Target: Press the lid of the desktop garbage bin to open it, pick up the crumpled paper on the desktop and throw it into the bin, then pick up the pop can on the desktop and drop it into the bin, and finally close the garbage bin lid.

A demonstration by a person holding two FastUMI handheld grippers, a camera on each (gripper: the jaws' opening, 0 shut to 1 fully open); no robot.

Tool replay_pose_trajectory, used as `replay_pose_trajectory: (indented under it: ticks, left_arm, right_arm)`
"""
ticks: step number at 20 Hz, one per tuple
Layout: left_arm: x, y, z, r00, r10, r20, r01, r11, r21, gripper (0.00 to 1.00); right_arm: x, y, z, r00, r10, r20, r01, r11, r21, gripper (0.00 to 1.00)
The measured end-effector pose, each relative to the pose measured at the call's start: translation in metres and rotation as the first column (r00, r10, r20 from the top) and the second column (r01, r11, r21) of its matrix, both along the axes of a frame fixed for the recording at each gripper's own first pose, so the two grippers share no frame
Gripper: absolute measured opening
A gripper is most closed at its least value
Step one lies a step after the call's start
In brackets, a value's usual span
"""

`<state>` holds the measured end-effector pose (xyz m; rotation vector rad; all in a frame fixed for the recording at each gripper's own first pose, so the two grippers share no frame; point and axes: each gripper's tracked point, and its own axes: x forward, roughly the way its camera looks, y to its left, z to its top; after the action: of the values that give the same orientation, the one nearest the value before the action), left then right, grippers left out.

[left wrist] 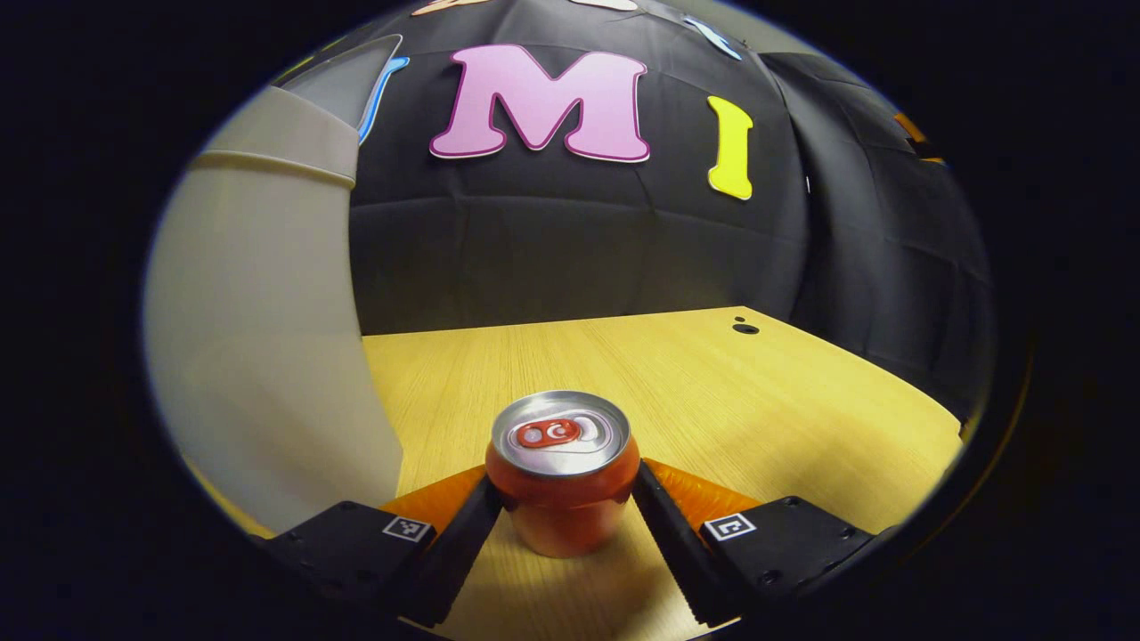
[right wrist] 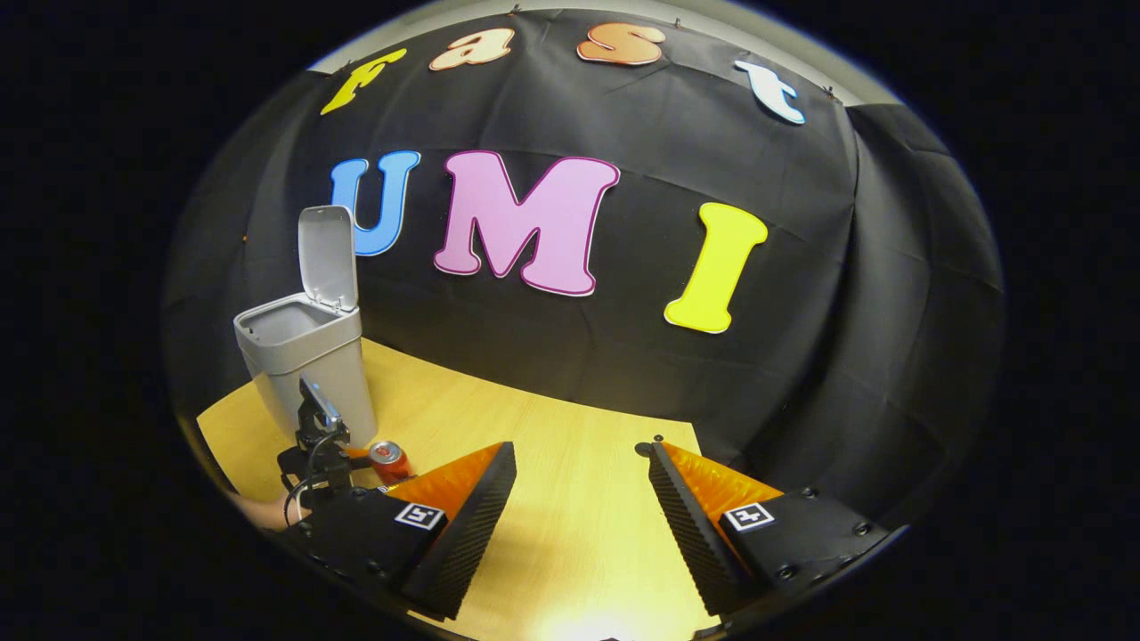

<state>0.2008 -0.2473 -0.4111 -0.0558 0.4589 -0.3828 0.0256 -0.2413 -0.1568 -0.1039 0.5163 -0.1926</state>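
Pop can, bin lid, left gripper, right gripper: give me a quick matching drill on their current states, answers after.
Things:
1. pop can
2. bin lid
3. left gripper
4. right gripper

States:
A. fingers wide apart over bare desktop
B. upright on the desktop beside the bin
C. swung up, standing open
D. fingers against either side of the can

Pairs: 1-B, 2-C, 3-D, 4-A

The garbage bin stands open-topped on the desktop; the can is not yet inside it.
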Motion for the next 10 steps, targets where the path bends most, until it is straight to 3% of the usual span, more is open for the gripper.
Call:
replay_pose_trajectory:
  ticks: [5,10]
  left_arm:
    - [-0.003,-0.007,0.014,0.999,-0.037,0.011,0.037,0.999,0.022,0.88]
    - [-0.005,-0.005,0.085,0.993,-0.068,0.098,0.065,0.997,0.038,0.87]
  right_arm:
    - [0.008,0.007,-0.004,1.0,0.002,0.003,-0.002,1.0,0.026,0.97]
    - [0.016,0.011,-0.003,1.0,0.016,0.01,-0.016,0.999,0.046,0.97]
